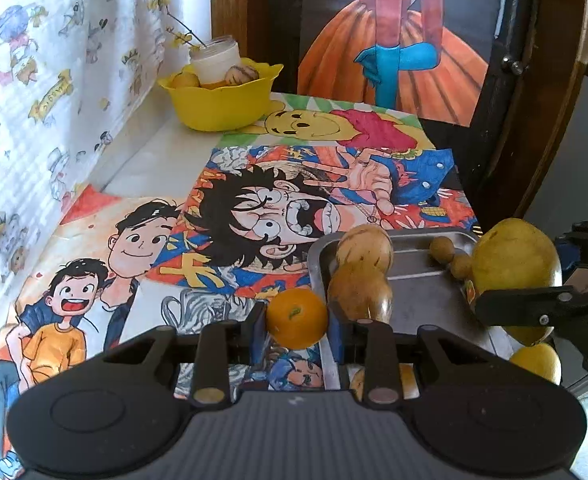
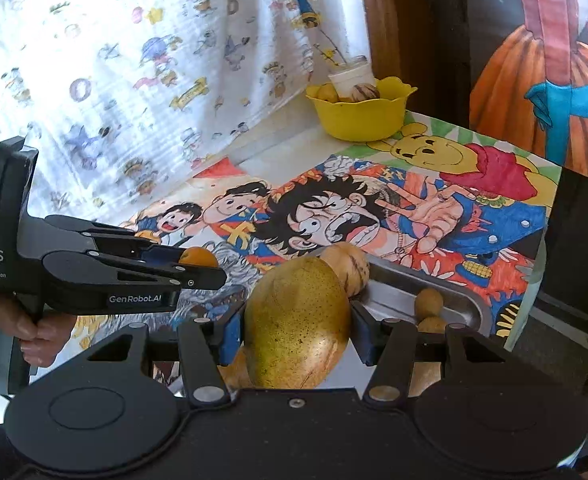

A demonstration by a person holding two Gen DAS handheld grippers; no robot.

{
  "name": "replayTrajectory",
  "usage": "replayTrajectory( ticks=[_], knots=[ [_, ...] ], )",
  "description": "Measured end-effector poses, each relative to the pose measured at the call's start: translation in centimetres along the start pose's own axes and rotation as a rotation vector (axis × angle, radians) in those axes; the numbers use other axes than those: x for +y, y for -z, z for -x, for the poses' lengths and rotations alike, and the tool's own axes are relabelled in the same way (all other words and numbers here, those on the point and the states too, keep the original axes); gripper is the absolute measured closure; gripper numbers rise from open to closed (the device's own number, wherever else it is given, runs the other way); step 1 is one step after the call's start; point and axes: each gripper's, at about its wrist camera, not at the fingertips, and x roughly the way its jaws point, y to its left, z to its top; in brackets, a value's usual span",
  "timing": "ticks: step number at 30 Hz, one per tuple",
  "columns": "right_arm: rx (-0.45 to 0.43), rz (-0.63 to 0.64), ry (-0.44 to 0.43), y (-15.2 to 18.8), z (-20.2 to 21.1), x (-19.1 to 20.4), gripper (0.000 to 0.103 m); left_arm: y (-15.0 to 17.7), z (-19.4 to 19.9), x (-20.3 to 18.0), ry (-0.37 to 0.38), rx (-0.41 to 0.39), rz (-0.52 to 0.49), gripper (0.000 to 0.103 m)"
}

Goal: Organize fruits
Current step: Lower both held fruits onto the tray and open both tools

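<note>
My left gripper [image 1: 297,322] is shut on a small orange [image 1: 297,318], held above the table at the steel tray's left edge; the orange also shows in the right wrist view [image 2: 198,257]. My right gripper [image 2: 296,328] is shut on a large yellow-green mango [image 2: 298,322], which also shows in the left wrist view [image 1: 514,264], at the tray's right. The steel tray [image 1: 422,304] holds two tan striped melons [image 1: 360,276] and two small brown round fruits [image 1: 450,256]. A yellow bowl [image 1: 219,100] stands at the far back with several fruits and a white jar [image 1: 215,58].
Cartoon drawings [image 1: 253,200] cover the table. A patterned white curtain [image 1: 33,100] hangs along the left. A wooden post [image 1: 229,4] and a painted panel [image 1: 394,40] stand behind. Another yellow fruit [image 1: 536,362] lies near the tray's right side. The table edge drops at the right [image 2: 534,276].
</note>
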Motion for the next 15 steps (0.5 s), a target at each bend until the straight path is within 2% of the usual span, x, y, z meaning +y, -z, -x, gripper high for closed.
replayTrajectory(
  ticks=[8, 15],
  knots=[
    [-0.039, 0.054, -0.043, 2.6, -0.1, 0.2, 0.047, 3.2, 0.6, -0.4, 0.002, -0.082, 0.017, 0.069],
    [-0.104, 0.097, -0.093, 4.7, 1.3, 0.8, 0.047, 5.8, 2.6, -1.4, -0.075, -0.144, 0.054, 0.069]
  ],
)
